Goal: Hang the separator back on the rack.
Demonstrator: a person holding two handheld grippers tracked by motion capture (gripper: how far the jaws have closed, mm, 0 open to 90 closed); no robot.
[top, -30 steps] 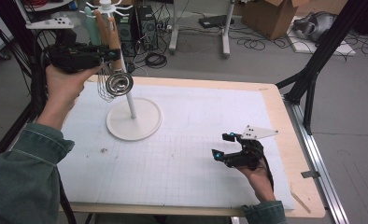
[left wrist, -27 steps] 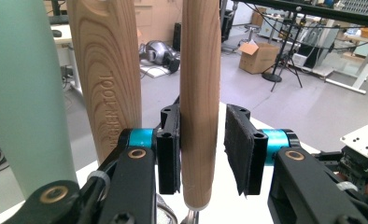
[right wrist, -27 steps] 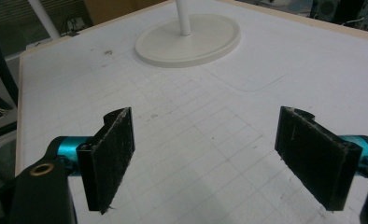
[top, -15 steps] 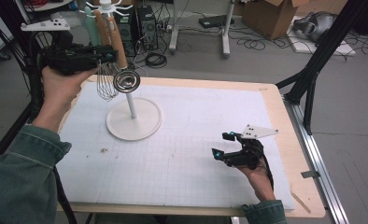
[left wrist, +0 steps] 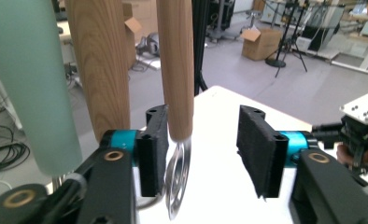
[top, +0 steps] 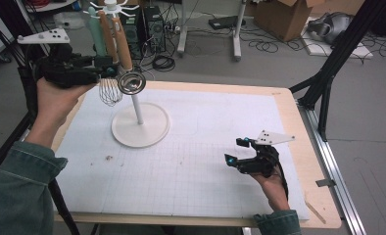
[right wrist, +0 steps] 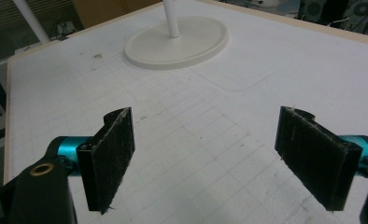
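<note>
A white utensil stand holds hanging tools: a mint-handled one, a wooden-handled whisk and a wooden-handled metal strainer. My left gripper is raised at the stand's left side and is open. In the left gripper view the strainer's wooden handle hangs between the jaws of the left gripper, close to the left pad, with its metal head below. My right gripper rests open on the mat at the front right, with nothing between its pads.
The white gridded mat covers a wooden table. The stand's round base lies ahead of the right gripper. Boxes, cables and black tripod legs are on the floor beyond the table.
My left gripper has dropped slightly and eased back to the left. The strainer has swung a little right on its hook. The right gripper has not moved.
</note>
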